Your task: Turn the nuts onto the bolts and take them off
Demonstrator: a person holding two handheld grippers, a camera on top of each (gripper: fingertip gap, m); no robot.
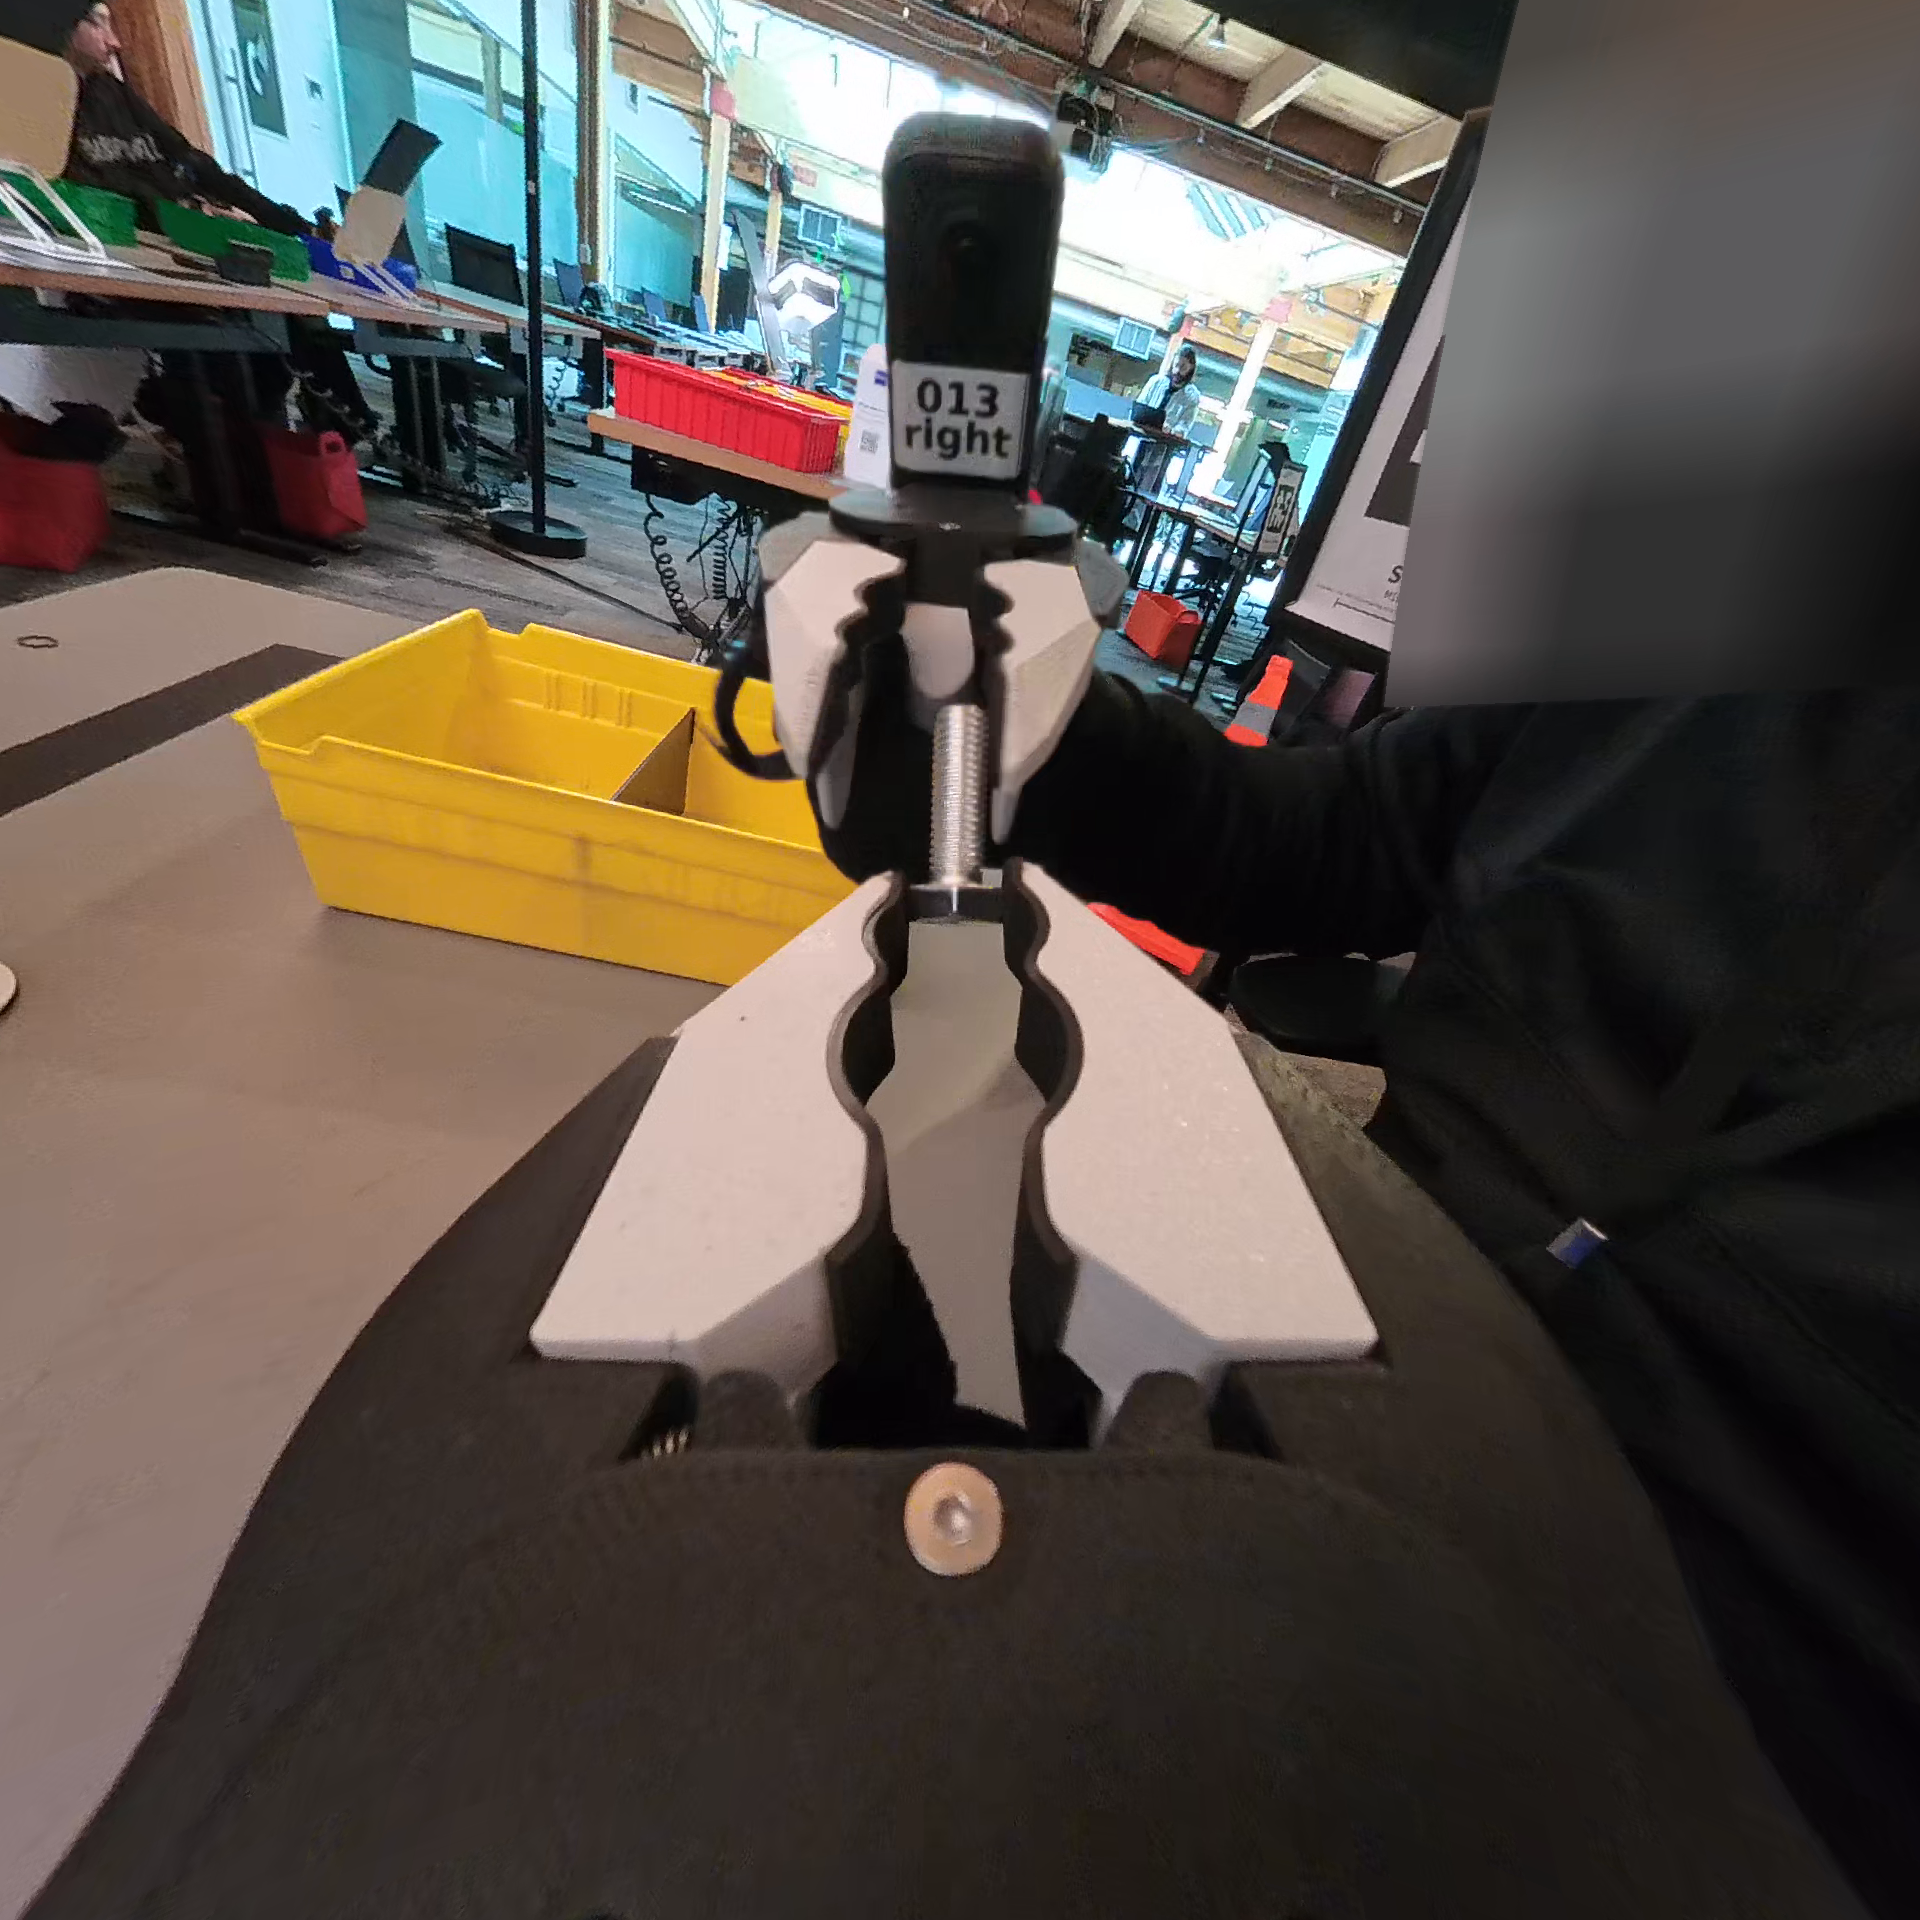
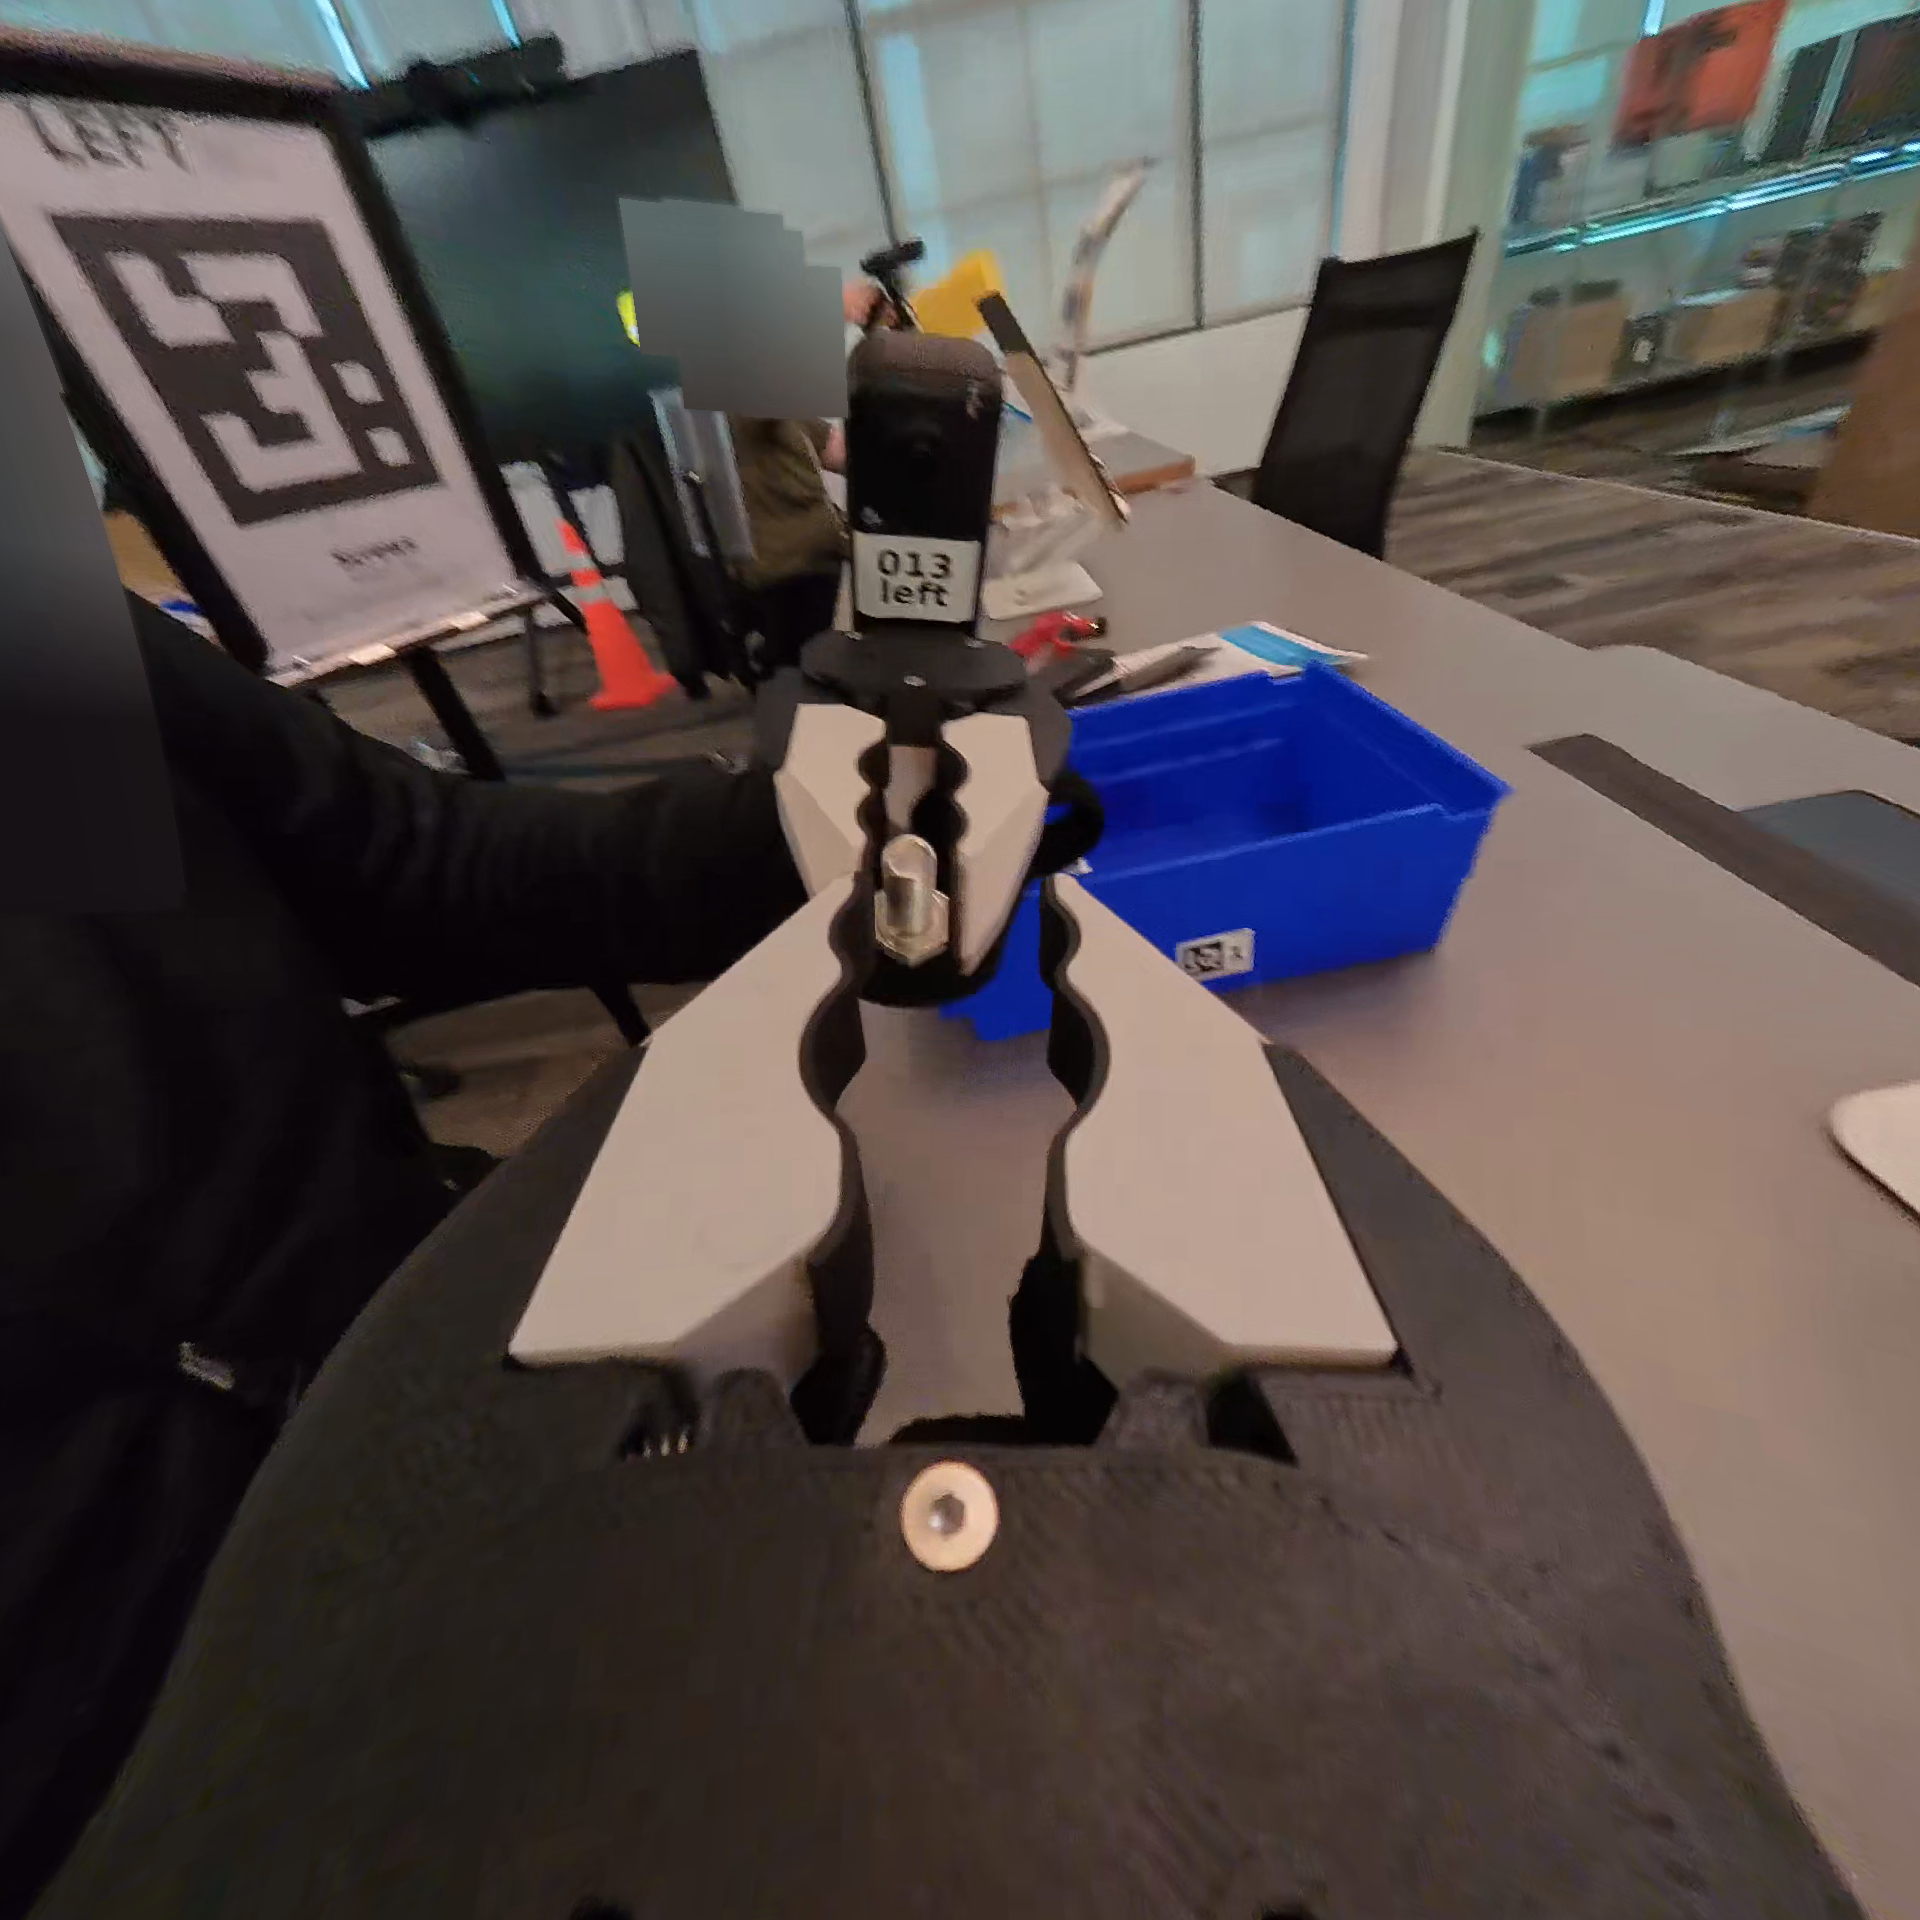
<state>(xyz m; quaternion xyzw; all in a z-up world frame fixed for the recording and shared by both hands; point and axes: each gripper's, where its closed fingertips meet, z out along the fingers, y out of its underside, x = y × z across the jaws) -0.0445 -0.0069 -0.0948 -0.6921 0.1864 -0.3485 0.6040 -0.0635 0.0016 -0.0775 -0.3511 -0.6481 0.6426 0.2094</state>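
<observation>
Open-plan lab workshop: long worktables (image 1: pixel 156 291), parts bins (image 1: pixel 727 410), marker board (image 2: pixel 249 364), traffic cone (image 2: pixel 618 634).

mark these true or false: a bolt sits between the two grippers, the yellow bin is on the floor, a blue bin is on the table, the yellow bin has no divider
1. A bolt sits between the two grippers: true. The threaded bolt runs from the left gripper tips to the right gripper, above the table.
2. The yellow bin is on the floor: false. The yellow bin stands on the table.
3. A blue bin is on the table: true. The blue bin stands there, beyond the left gripper in the right wrist view.
4. The yellow bin has no divider: false. A dark divider stands across its inside.
</observation>
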